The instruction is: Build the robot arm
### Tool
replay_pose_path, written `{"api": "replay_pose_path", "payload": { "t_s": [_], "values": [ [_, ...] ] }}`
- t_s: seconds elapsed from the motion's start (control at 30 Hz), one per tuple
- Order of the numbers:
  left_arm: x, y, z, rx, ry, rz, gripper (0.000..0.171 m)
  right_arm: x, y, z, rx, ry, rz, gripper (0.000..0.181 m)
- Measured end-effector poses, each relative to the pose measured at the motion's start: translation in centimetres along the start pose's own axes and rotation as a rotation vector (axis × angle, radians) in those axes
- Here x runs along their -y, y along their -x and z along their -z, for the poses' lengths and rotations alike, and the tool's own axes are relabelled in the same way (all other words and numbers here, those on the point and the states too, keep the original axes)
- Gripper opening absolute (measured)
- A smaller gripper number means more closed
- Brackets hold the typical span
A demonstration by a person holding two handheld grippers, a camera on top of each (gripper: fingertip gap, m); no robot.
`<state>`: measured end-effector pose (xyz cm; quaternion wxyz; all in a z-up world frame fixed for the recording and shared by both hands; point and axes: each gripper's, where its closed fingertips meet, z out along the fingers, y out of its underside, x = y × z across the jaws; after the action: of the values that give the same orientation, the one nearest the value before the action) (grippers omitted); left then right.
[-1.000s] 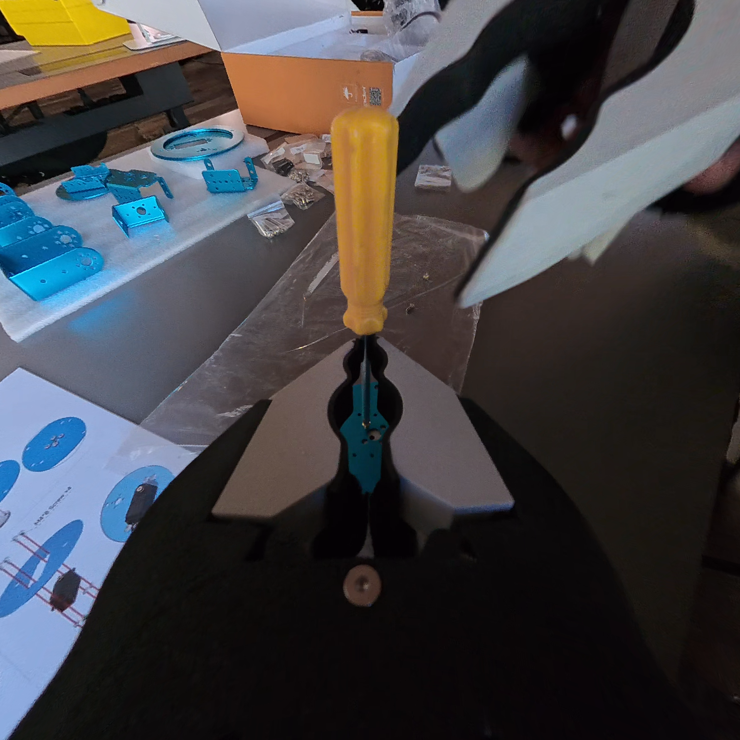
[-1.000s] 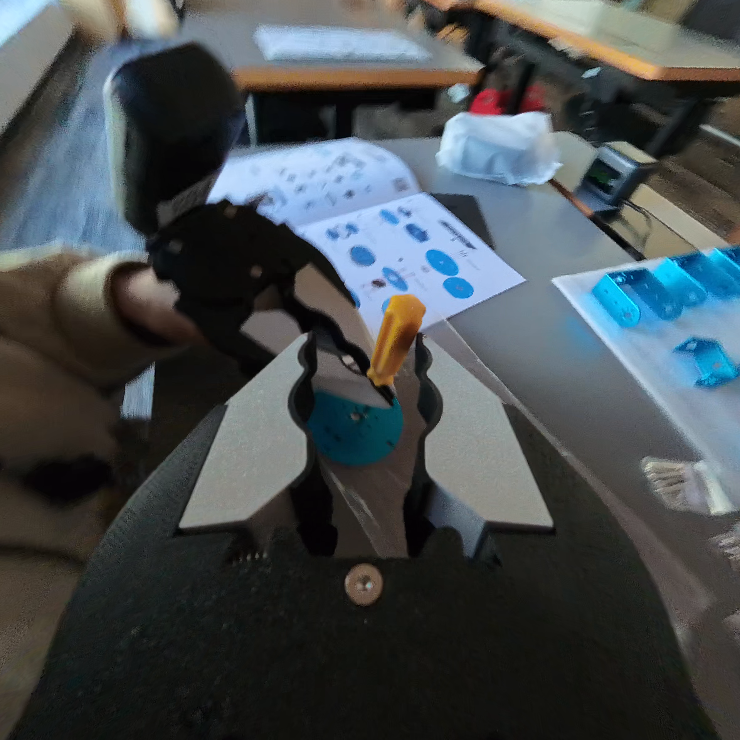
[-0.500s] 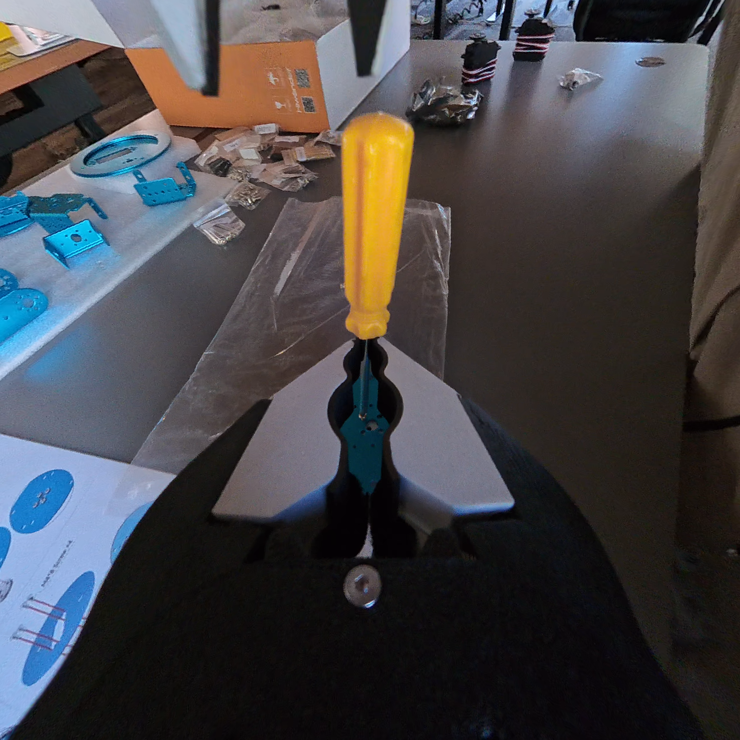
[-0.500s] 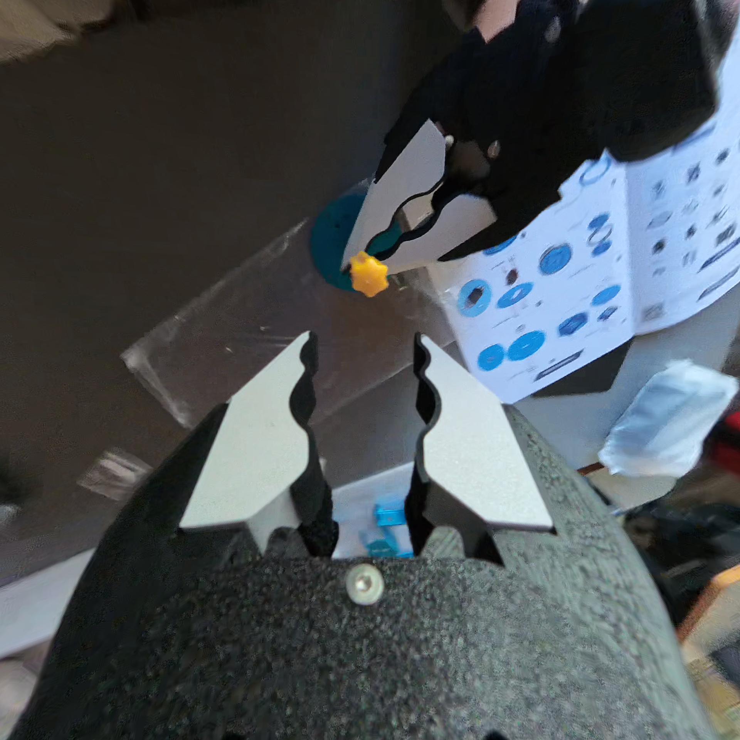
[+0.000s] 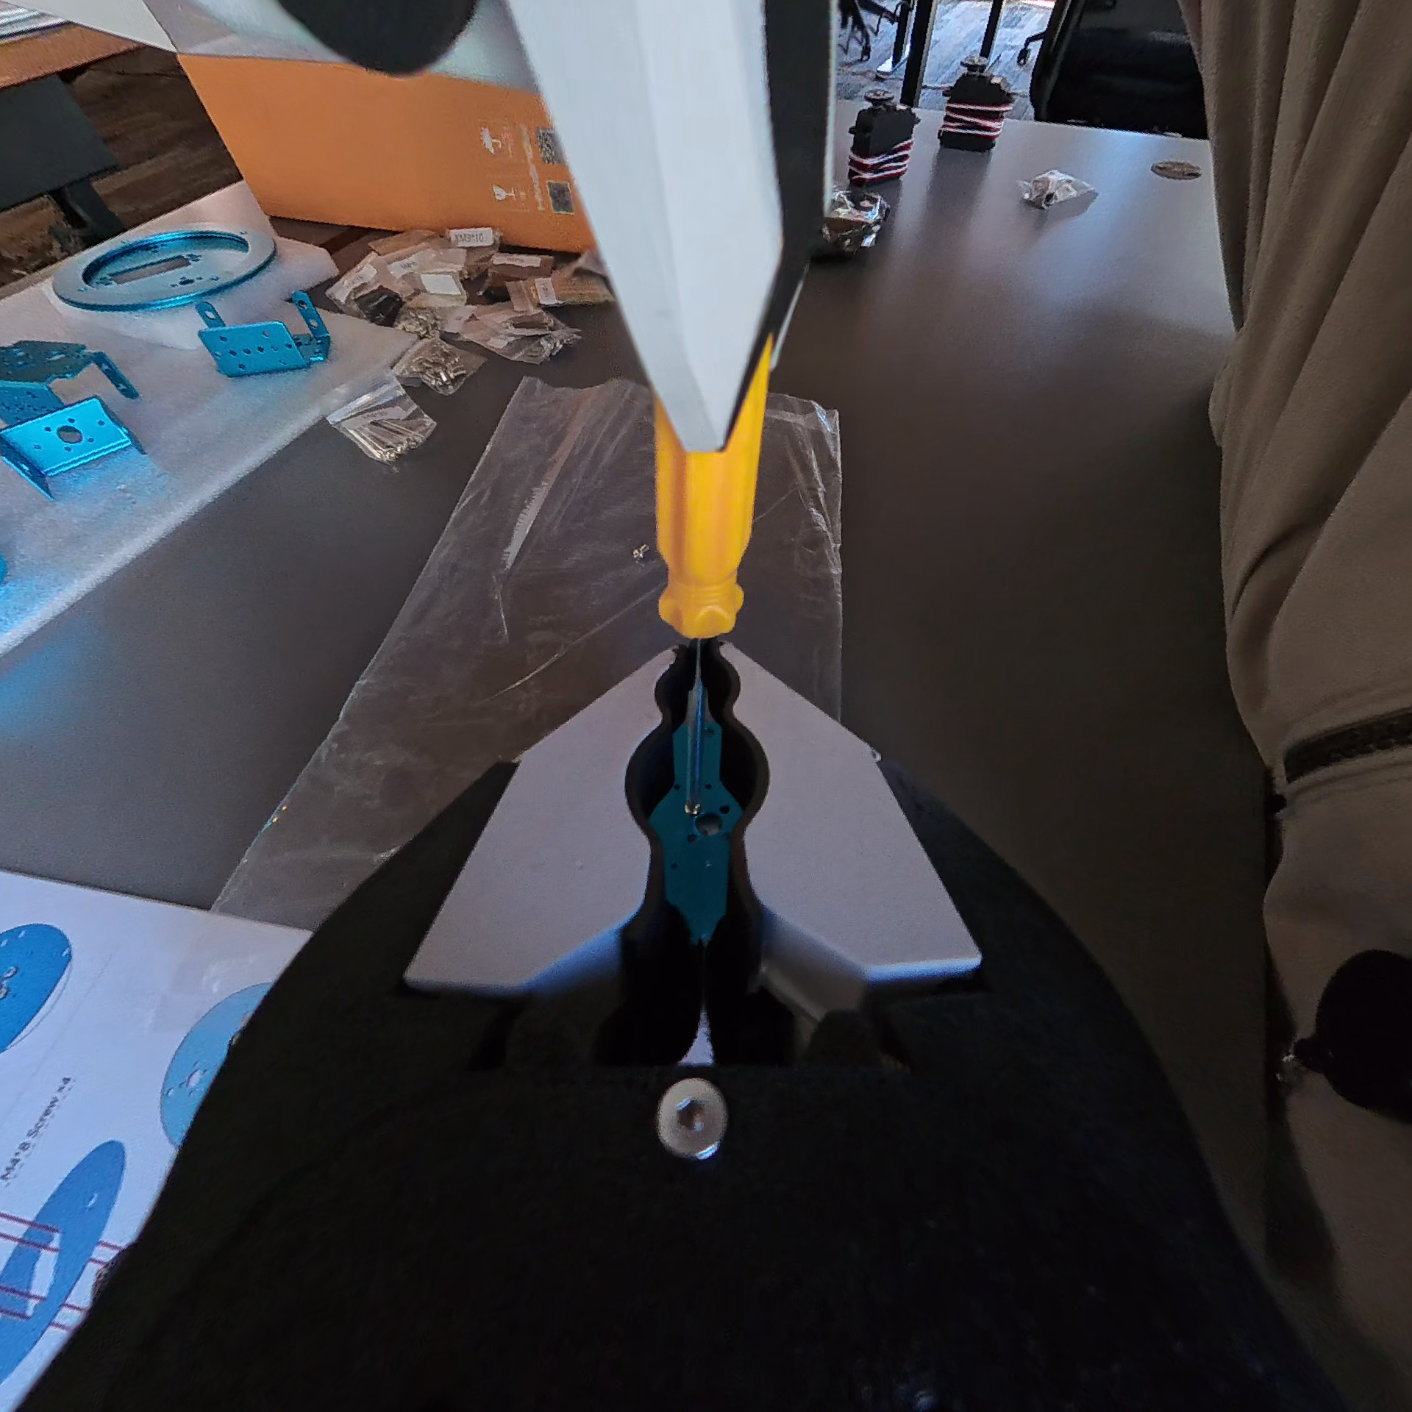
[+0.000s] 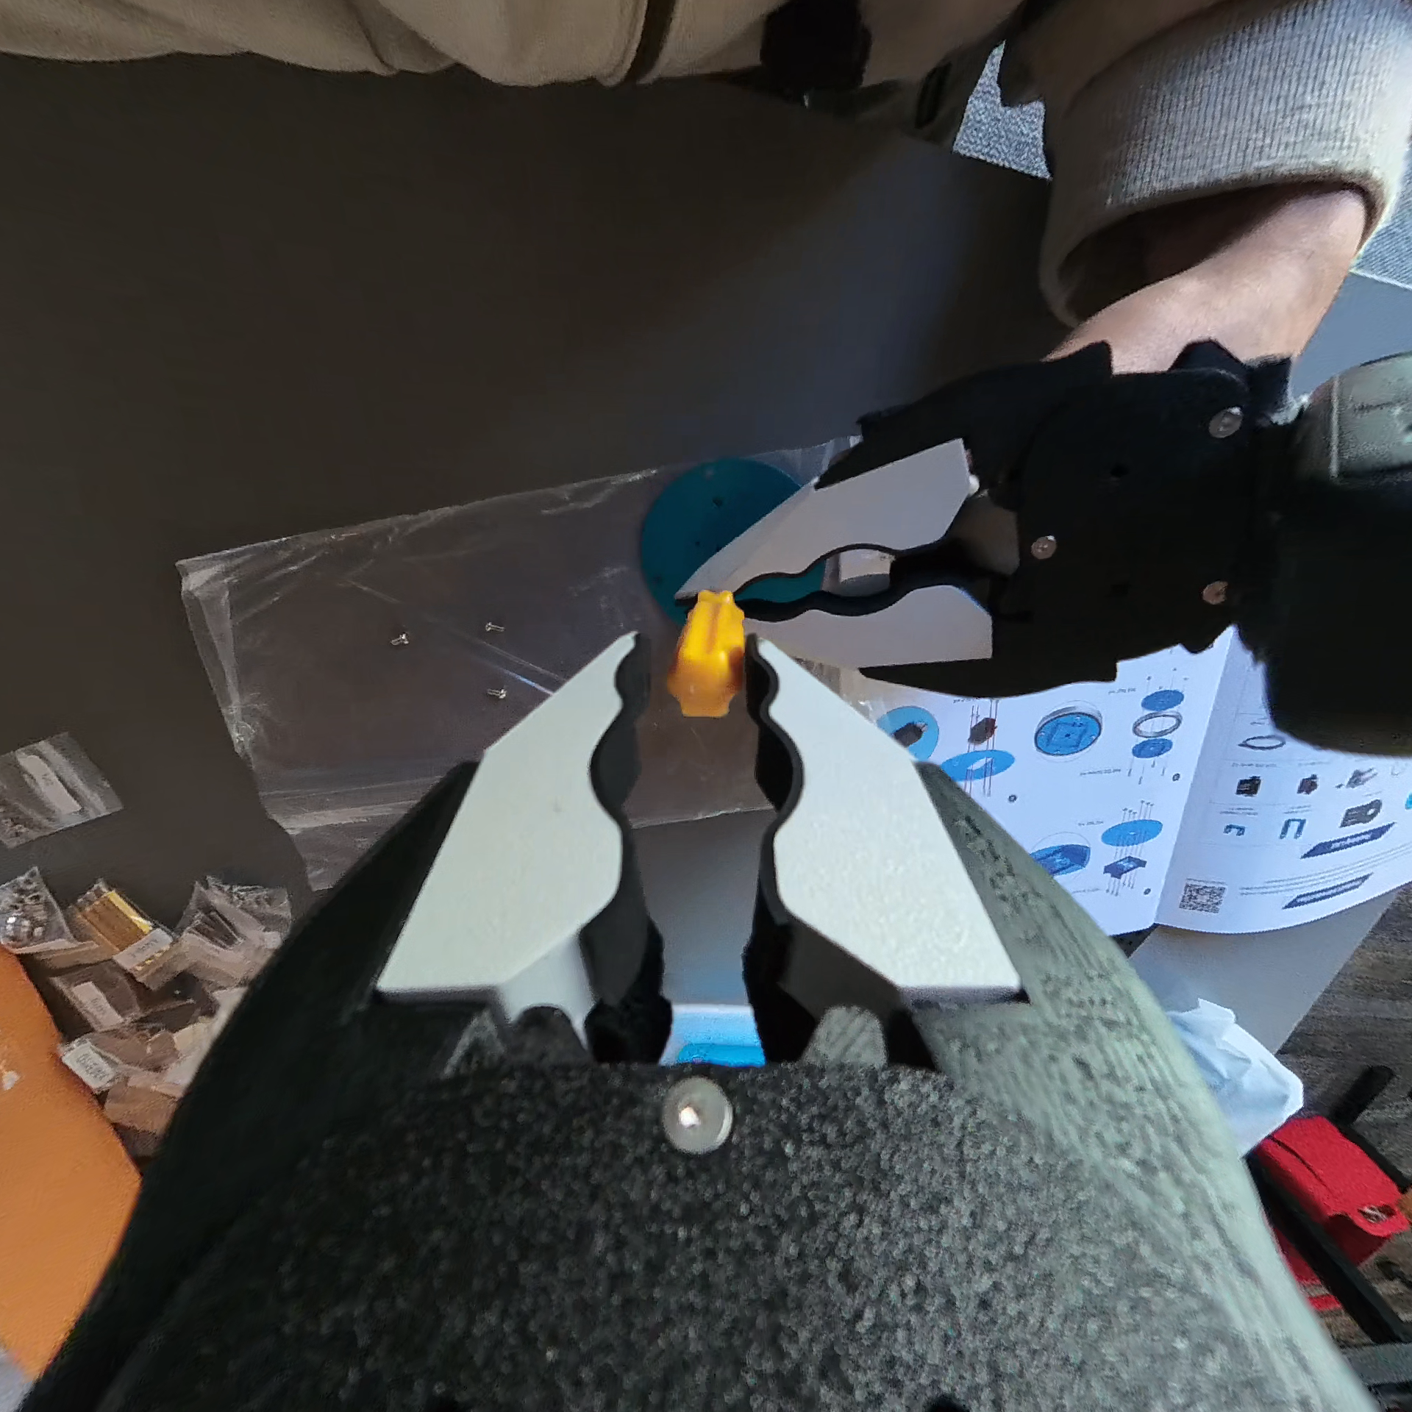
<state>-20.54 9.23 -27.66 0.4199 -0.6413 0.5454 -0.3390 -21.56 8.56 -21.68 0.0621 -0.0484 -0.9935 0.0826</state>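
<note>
Dark grey tabletop [image 5: 993,474] under a clear plastic sheet [image 5: 489,649], three small screws [image 6: 495,692] loose on it. Left of the left jaws: white foam pad [image 5: 191,428] with blue metal brackets [image 5: 260,348], bagged hardware [image 5: 458,306], orange cardboard box [image 5: 367,145]; illustrated instruction sheet [image 6: 1192,810] alongside. Left gripper [image 5: 697,649] clenched on a teal round metal plate [image 6: 710,519], held edge-on. Yellow-handled screwdriver [image 5: 707,527] upright, tip on the plate between the jaws. Right gripper [image 6: 691,649] parted, jaws either side of the handle, descending from above; contact not discernible. Beige sleeve [image 6: 1222,153] behind.
</note>
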Motion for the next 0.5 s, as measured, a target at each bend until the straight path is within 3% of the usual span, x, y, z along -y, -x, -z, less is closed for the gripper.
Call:
{"api": "replay_pose_path", "payload": {
  "t_s": [0.27, 0.33, 0.37, 0.5],
  "values": [
    [-0.2, 0.1, 0.0, 0.036, -0.003, -0.004, 0.006, -0.1, 0.0, 0.0, -0.045, 0.053, -0.023, 0.018],
    [-1.1, 0.6, 0.5, 0.105, 0.036, 0.016, 0.027, 0.4, 0.1, -0.1, -0.043, 0.057, -0.040, 0.018],
    [-1.6, 0.7, 1.1, 0.125, 0.041, 0.038, 0.027, 0.5, 0.0, -0.1, -0.042, 0.057, -0.053, 0.019],
    [-3.3, 0.2, 2.5, 0.136, 0.072, 0.103, 0.003, 0.6, -0.2, -0.1, -0.034, 0.059, -0.111, 0.018]
  ]
}}
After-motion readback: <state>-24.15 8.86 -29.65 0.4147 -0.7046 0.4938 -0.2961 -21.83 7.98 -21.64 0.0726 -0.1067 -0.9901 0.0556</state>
